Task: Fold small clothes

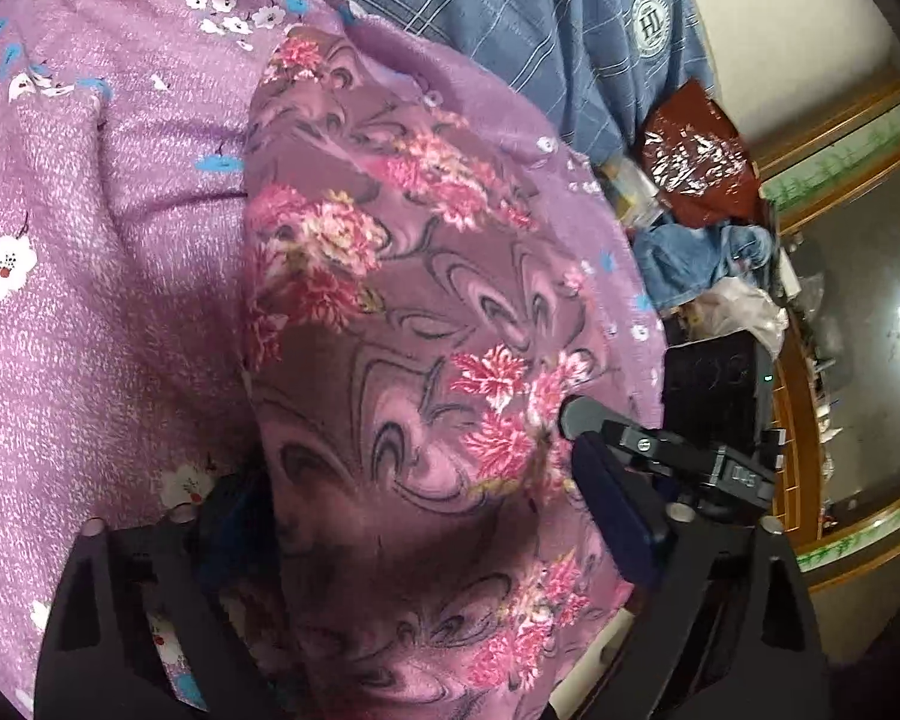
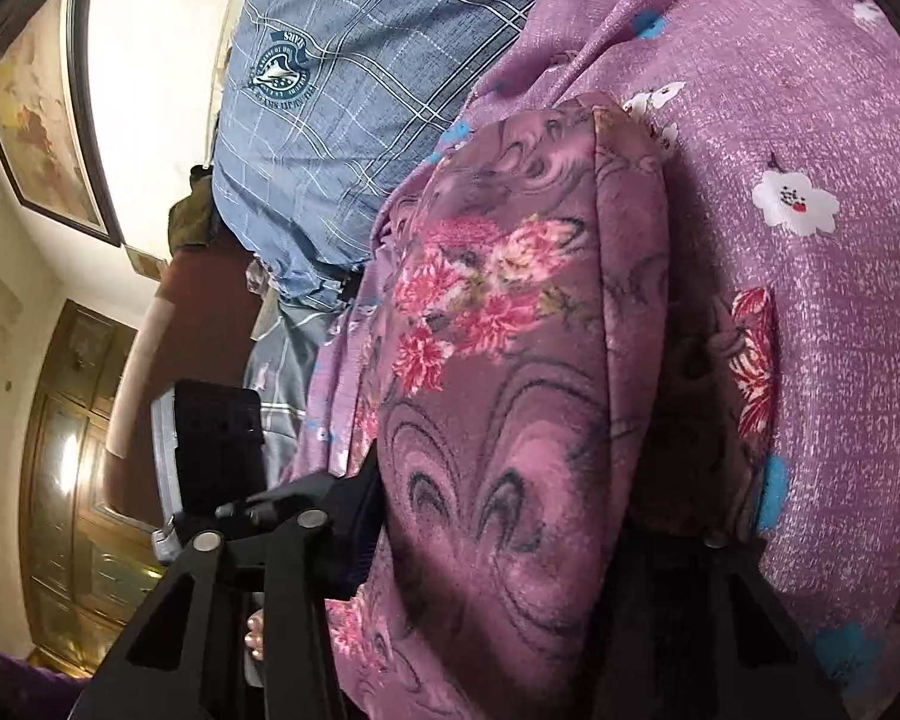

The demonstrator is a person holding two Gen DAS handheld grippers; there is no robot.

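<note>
1. While the mauve fleece garment with pink flowers and dark swirls (image 1: pixel 402 360) lies folded into a long strip on the lilac blossom-print bedsheet (image 1: pixel 102 228), both grippers straddle its near end
2. Left gripper (image 1: pixel 414 516): fingers wide, cloth between, grip unclear
3. Right gripper (image 2: pixel 510 540): fingers half closed, cloth between, grip unclear
4. Judged left: fold crosswise toward 12 o'clock

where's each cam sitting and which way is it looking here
Left wrist: rides the left gripper, looking forward and down at the floral garment between its fingers on the purple sheet.
Right wrist: rides the right gripper, looking along the same garment; its fingers and some of the person's fingertips show.
Shared: garment, sheet, blue plaid quilt.
</note>
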